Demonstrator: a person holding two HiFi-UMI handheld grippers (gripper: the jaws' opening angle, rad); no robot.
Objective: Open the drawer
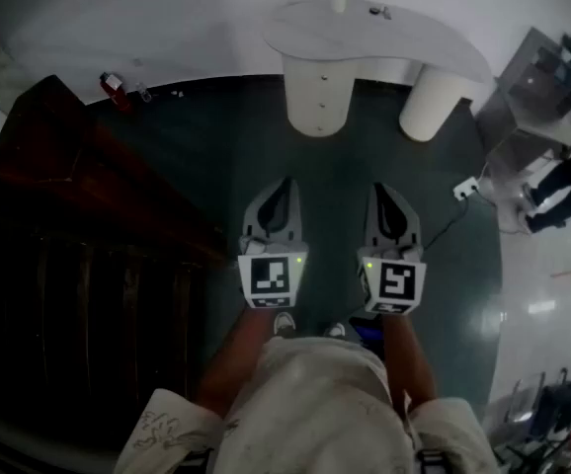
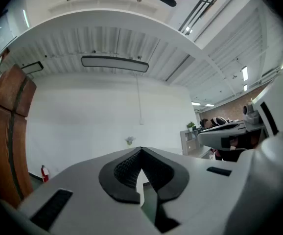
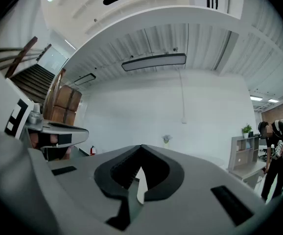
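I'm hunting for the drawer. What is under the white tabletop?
A left pedestal and a right pedestal, round and white, stand under the tabletop. The left one shows a column of small dots, perhaps knobs. The top covers whatever lies behind them.

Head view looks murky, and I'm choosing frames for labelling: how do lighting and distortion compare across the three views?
Head view: dim, the wooden furniture at left nearly black, only the white table bright, with strong fisheye curvature. Left gripper view: bright, even light on the white wall, black vignetted corners. Right gripper view: also bright, ceiling slats bowed, mosaic over a person at right.
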